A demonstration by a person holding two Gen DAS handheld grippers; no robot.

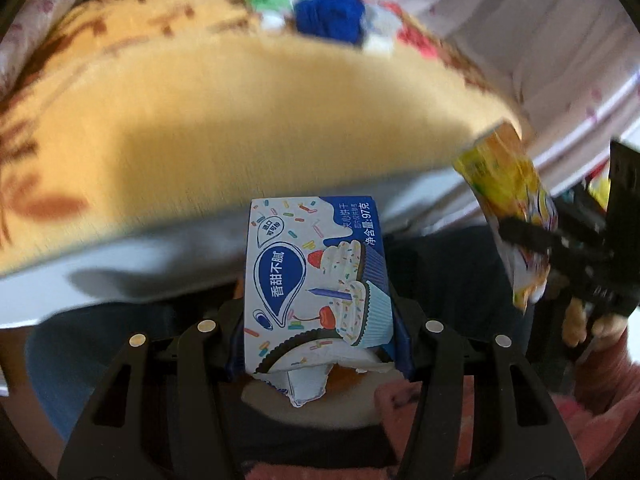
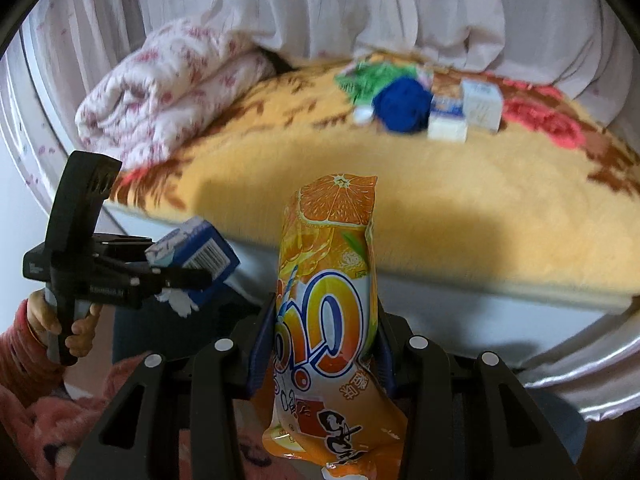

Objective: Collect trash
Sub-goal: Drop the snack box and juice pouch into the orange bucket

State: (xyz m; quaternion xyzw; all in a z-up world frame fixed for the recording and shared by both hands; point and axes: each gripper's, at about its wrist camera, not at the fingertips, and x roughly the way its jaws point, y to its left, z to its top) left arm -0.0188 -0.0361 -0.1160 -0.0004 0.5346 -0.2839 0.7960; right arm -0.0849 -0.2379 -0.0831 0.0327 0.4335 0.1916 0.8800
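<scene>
The left gripper (image 1: 320,344) is closed on a biscuit box (image 1: 316,280), white and blue with cupcake artwork, its torn end toward the camera; the box is held clear of the bed (image 2: 460,208), in front of the bed's front edge. The right gripper (image 2: 320,344) is clamped on an orange wrapper (image 2: 328,312) with orange-slice print, held upright, also in front of the front edge. On the bed, a folded quilt (image 2: 160,92) lies at the back-left corner. Near the back edge, right of centre, sits a cluster: a green packet (image 2: 360,76), a blue ball (image 2: 402,106), and small white cartons (image 2: 480,106), touching or just beside one another. White curtains (image 2: 360,4) hang behind the bed.
</scene>
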